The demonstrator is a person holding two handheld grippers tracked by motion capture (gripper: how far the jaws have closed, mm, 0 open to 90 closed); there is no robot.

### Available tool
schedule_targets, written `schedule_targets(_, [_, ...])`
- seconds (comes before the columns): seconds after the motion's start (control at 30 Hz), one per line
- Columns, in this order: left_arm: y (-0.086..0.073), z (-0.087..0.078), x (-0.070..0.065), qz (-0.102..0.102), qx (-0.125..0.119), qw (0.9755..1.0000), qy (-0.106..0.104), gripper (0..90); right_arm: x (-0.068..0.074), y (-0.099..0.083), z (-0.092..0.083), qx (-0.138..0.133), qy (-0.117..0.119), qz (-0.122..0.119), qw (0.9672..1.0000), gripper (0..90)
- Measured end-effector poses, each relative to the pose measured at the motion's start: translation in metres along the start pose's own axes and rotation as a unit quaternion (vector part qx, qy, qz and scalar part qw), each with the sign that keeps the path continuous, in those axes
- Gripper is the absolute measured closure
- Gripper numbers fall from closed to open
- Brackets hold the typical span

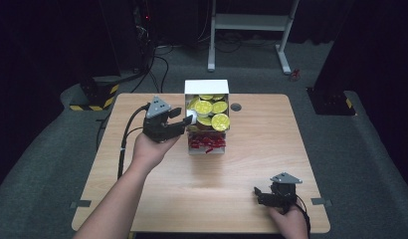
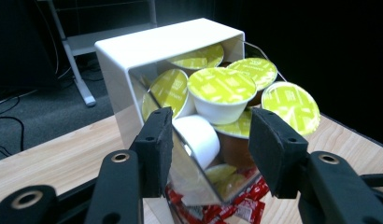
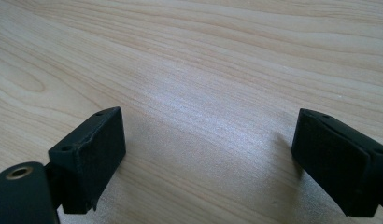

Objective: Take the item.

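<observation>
A white open-fronted box point(image 1: 206, 86) point(image 2: 157, 44) stands at the far middle of the wooden table point(image 1: 242, 164). It holds several pods with yellow-green lids point(image 1: 220, 121) point(image 2: 222, 86). Under them lie red packets point(image 1: 207, 143) point(image 2: 241, 203). My left gripper point(image 1: 184, 121) point(image 2: 210, 140) is at the box's left front, open. One white pod point(image 1: 191, 117) point(image 2: 196, 133) lies on its side between the jaws, close to the left one, with a gap to the right one. Near the front right edge my right gripper point(image 1: 258, 193) point(image 3: 208, 144) rests low over bare wood, open and holding nothing.
A small dark round grommet point(image 1: 236, 107) sits in the table just right of the box. Beyond the table, on the grey floor, stand a white desk frame point(image 1: 249, 22) and a yellow-and-black striped base point(image 1: 92, 94) with cables.
</observation>
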State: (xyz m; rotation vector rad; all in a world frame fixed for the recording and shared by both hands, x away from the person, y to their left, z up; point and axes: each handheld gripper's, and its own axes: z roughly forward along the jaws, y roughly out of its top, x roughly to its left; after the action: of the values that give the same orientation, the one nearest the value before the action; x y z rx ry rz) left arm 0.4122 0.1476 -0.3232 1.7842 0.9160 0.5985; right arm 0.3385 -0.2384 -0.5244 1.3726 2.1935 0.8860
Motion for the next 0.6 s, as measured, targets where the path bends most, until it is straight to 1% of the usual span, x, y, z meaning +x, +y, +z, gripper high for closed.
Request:
schedule_targets(0.13, [0.006, 0.009, -0.001, 0.000, 0.000, 1.0000, 0.002, 48.3, 0.000, 0.000, 0.000, 0.001, 0.000, 0.001, 1.0000, 9.9])
schedule_targets(0.17, [0.006, 0.009, -0.001, 0.000, 0.000, 1.0000, 0.002, 47.8, 0.000, 0.000, 0.000, 0.001, 0.000, 0.001, 1.0000, 9.9])
schedule_targets(0.2, [0.009, 0.014, -0.001, 0.006, 0.002, 1.0000, 0.004, 46.8, 0.000, 0.000, 0.000, 0.001, 0.000, 0.001, 1.0000, 9.9])
schedule_targets(0.3, [0.011, 0.018, -0.001, 0.005, 0.003, 1.0000, 0.006, 45.5, 0.000, 0.000, 0.000, 0.000, 0.000, 0.000, 1.0000, 9.8])
schedule_targets(0.33, [0.014, 0.021, -0.001, 0.002, 0.000, 1.0000, 0.009, 45.0, 0.000, 0.000, 0.000, 0.000, 0.000, 0.000, 1.0000, 9.8])
schedule_targets(0.43, [0.017, 0.028, 0.000, 0.004, 0.001, 0.9999, 0.015, 44.0, 0.000, 0.000, 0.000, 0.000, 0.000, 0.000, 1.0000, 9.9])
schedule_targets(0.6, [0.022, 0.036, 0.001, 0.000, 0.000, 0.9999, 0.015, 43.0, 0.000, 0.000, 0.000, 0.000, 0.000, 0.000, 1.0000, 9.9])
